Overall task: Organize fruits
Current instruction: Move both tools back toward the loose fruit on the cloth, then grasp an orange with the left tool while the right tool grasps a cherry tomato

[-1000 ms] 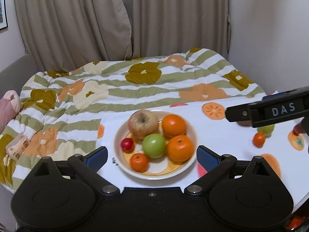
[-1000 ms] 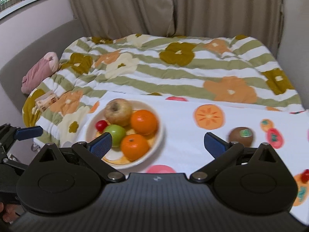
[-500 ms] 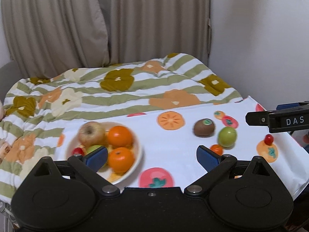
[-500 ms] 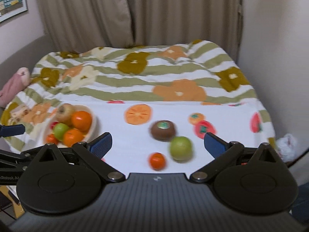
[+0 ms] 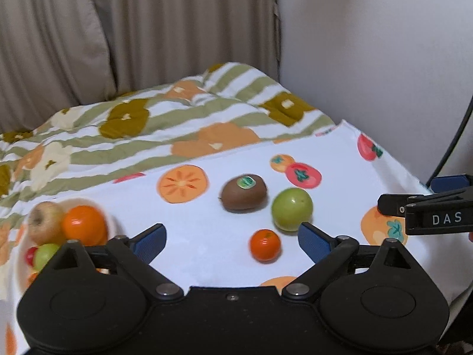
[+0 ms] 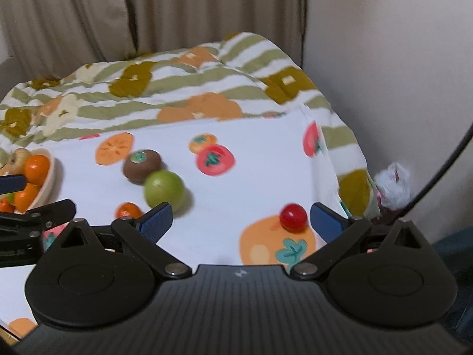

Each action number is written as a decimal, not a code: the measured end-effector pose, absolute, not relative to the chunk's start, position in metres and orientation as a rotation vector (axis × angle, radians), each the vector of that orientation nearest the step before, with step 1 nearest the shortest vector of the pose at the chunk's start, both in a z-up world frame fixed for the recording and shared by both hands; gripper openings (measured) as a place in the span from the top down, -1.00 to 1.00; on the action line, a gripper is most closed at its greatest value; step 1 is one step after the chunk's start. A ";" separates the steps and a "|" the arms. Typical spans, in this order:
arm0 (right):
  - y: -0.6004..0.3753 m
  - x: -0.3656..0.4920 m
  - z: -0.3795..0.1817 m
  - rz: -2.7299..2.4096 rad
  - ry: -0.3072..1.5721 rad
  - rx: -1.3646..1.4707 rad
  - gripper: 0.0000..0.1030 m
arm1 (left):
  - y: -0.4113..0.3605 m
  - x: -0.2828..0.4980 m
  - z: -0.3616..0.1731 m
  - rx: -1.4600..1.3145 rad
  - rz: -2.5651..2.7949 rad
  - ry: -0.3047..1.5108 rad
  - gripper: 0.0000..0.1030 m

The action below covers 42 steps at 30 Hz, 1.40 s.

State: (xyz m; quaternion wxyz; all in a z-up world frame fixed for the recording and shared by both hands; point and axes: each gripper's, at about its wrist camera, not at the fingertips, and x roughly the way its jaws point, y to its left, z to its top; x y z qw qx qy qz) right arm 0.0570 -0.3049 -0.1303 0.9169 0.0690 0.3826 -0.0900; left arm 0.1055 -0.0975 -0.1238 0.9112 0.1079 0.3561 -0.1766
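Note:
Loose on the white fruit-print cloth lie a brown kiwi [image 5: 244, 192], a green apple [image 5: 292, 209] and a small mandarin [image 5: 265, 245]; they also show in the right wrist view: kiwi [image 6: 142, 165], apple [image 6: 164, 190], mandarin [image 6: 127, 210]. A small red tomato [image 6: 293, 217] lies near the right fingertip of my right gripper [image 6: 241, 222]. A plate [image 5: 20, 278] at the left holds an apple, oranges and other fruit. My left gripper [image 5: 232, 241] is open and empty, just short of the mandarin. My right gripper is open and empty.
A striped floral duvet [image 5: 153, 127] lies behind the cloth, with curtains and a white wall beyond. The cloth's right edge [image 6: 322, 159] drops off near the wall. A crumpled white bag [image 6: 393, 185] lies past that edge.
Both grippers have swung right, from the plate to the loose fruit. The plate has slid to the left edge of both views; the red tomato has come into the right wrist view.

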 end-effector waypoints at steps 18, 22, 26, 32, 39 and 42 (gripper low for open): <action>-0.318 0.073 -0.183 -0.218 0.819 0.231 -1.00 | -0.147 0.140 -0.195 0.312 -0.371 0.859 -0.13; -0.320 0.076 -0.192 -0.221 0.837 0.234 -1.00 | -0.148 0.143 -0.200 0.305 -0.366 0.869 -0.04; -0.322 0.080 -0.198 -0.245 0.842 0.235 -1.00 | -0.149 0.144 -0.203 0.295 -0.361 0.868 0.19; -0.324 0.089 -0.206 -0.332 0.855 0.237 -0.75 | -0.148 0.145 -0.202 0.289 -0.362 0.868 0.20; -0.323 0.096 -0.209 -0.400 0.824 0.214 -0.58 | -0.145 0.143 -0.200 0.268 -0.356 0.876 0.20; -0.322 0.099 -0.211 -0.422 0.810 0.191 -0.57 | -0.142 0.141 -0.199 0.246 -0.356 0.878 0.20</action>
